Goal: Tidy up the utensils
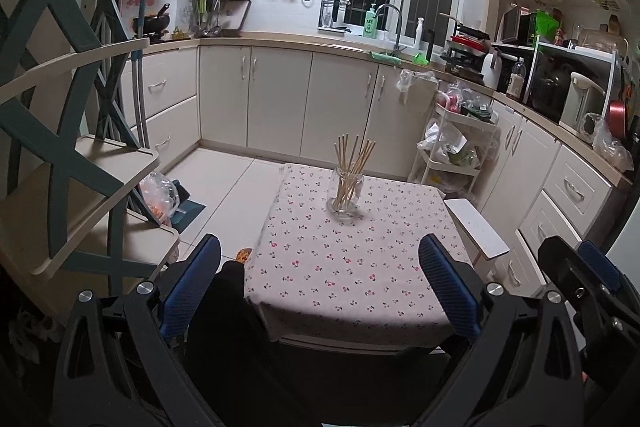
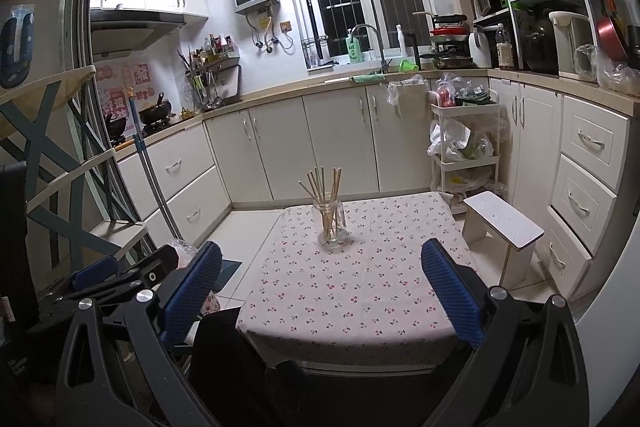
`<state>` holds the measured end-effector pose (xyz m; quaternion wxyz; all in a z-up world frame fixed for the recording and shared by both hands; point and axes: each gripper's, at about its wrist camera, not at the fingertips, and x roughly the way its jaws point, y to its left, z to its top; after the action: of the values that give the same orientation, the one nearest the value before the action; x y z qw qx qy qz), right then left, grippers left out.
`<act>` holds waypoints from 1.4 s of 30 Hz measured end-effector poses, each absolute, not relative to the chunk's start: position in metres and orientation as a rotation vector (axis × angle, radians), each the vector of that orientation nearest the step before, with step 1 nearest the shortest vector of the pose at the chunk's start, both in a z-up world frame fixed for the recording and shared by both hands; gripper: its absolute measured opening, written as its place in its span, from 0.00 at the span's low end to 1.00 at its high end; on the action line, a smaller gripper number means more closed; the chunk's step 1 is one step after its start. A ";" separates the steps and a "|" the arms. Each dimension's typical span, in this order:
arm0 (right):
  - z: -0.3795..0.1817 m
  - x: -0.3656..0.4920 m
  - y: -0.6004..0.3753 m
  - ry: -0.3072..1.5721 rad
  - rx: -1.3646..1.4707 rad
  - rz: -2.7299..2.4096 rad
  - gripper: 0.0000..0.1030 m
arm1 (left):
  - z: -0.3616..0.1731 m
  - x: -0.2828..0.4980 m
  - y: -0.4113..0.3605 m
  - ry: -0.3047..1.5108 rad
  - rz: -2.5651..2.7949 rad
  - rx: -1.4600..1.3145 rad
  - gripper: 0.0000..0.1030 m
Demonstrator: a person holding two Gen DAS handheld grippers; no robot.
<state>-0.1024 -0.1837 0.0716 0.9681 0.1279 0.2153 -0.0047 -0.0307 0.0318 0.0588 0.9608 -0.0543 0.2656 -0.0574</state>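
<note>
A clear glass jar (image 1: 346, 194) (image 2: 330, 223) stands upright near the far middle of a small table (image 1: 352, 279) (image 2: 360, 291) covered with a cherry-print cloth. Several wooden chopsticks (image 1: 354, 159) (image 2: 324, 187) stand in the jar, fanned out. My left gripper (image 1: 320, 259) is open and empty, held back above the table's near edge. My right gripper (image 2: 322, 263) is open and empty, also back from the jar. The right gripper shows at the lower right of the left wrist view (image 1: 576, 267); the left gripper shows at the lower left of the right wrist view (image 2: 132, 267).
A small white stool (image 1: 476, 227) (image 2: 504, 223) stands right of the table. A white cart (image 1: 456, 151) (image 2: 464, 143) with bags is behind it. A beige and teal shelf rack (image 1: 80, 155) (image 2: 48, 155) stands left. Cabinets and countertop line the back and right walls.
</note>
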 end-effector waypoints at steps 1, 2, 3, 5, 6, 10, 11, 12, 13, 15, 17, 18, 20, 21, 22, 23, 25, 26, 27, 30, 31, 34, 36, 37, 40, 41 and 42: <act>0.072 -0.104 -0.184 0.432 0.258 -0.009 0.93 | 0.059 -0.031 0.032 0.536 -0.116 -0.111 0.92; 0.073 -0.104 -0.184 0.430 0.257 -0.009 0.93 | 0.060 -0.032 0.033 0.533 -0.117 -0.112 0.92; 0.073 -0.105 -0.184 0.428 0.257 -0.008 0.93 | 0.061 -0.033 0.032 0.530 -0.118 -0.111 0.92; 0.074 -0.105 -0.184 0.424 0.257 -0.008 0.93 | 0.062 -0.034 0.031 0.526 -0.120 -0.111 0.92; 0.074 -0.106 -0.184 0.423 0.256 -0.007 0.93 | 0.062 -0.035 0.031 0.525 -0.121 -0.111 0.92; 0.074 -0.107 -0.184 0.422 0.257 -0.006 0.93 | 0.062 -0.037 0.031 0.521 -0.122 -0.110 0.92; 0.073 -0.107 -0.185 0.422 0.258 -0.005 0.93 | 0.062 -0.037 0.031 0.520 -0.122 -0.111 0.92; 0.073 -0.107 -0.185 0.422 0.258 -0.005 0.93 | 0.062 -0.037 0.031 0.520 -0.122 -0.111 0.92; 0.073 -0.107 -0.185 0.422 0.258 -0.005 0.93 | 0.062 -0.037 0.030 0.519 -0.121 -0.110 0.92; 0.073 -0.107 -0.185 0.425 0.259 -0.004 0.93 | 0.063 -0.037 0.031 0.520 -0.119 -0.111 0.92; 0.072 -0.107 -0.183 0.424 0.260 -0.003 0.93 | 0.063 -0.037 0.032 0.520 -0.116 -0.113 0.93; 0.072 -0.107 -0.183 0.425 0.260 -0.003 0.93 | 0.063 -0.037 0.032 0.521 -0.115 -0.114 0.93; 0.072 -0.107 -0.183 0.425 0.260 -0.004 0.93 | 0.062 -0.037 0.033 0.525 -0.113 -0.115 0.93; 0.072 -0.108 -0.183 0.425 0.260 -0.004 0.93 | 0.063 -0.036 0.033 0.527 -0.109 -0.114 0.93; 0.072 -0.107 -0.183 0.424 0.259 -0.004 0.93 | 0.062 -0.036 0.032 0.531 -0.102 -0.109 0.93; 0.072 -0.107 -0.183 0.424 0.260 -0.004 0.93 | 0.062 -0.036 0.032 0.534 -0.098 -0.106 0.93; 0.072 -0.107 -0.183 0.425 0.260 -0.004 0.93 | 0.061 -0.035 0.032 0.538 -0.096 -0.102 0.93; 0.072 -0.108 -0.183 0.424 0.260 -0.004 0.93 | 0.061 -0.035 0.031 0.539 -0.097 -0.101 0.93; 0.072 -0.108 -0.183 0.424 0.260 -0.003 0.93 | 0.060 -0.035 0.032 0.538 -0.097 -0.100 0.93; 0.072 -0.107 -0.184 0.425 0.260 -0.004 0.93 | 0.060 -0.035 0.031 0.538 -0.096 -0.099 0.93; 0.072 -0.108 -0.183 0.424 0.260 -0.004 0.93 | 0.060 -0.035 0.031 0.539 -0.096 -0.099 0.93; 0.072 -0.109 -0.183 0.423 0.260 -0.004 0.93 | 0.060 -0.035 0.031 0.542 -0.088 -0.093 0.93; 0.072 -0.109 -0.183 0.423 0.260 -0.004 0.93 | 0.060 -0.035 0.031 0.542 -0.085 -0.090 0.93; 0.072 -0.109 -0.184 0.424 0.260 -0.003 0.93 | 0.060 -0.035 0.031 0.542 -0.082 -0.088 0.93; 0.071 -0.109 -0.183 0.424 0.261 -0.004 0.93 | 0.061 -0.035 0.032 0.541 -0.076 -0.085 0.93; 0.071 -0.109 -0.182 0.425 0.262 -0.004 0.93 | 0.061 -0.035 0.032 0.540 -0.074 -0.083 0.93; 0.071 -0.109 -0.183 0.424 0.261 -0.004 0.93 | 0.061 -0.036 0.032 0.540 -0.072 -0.081 0.93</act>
<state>-0.1092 -0.1828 0.0710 0.9692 0.1291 0.2099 -0.0017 -0.0358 0.0315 0.0609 0.9624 -0.0401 0.2664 -0.0358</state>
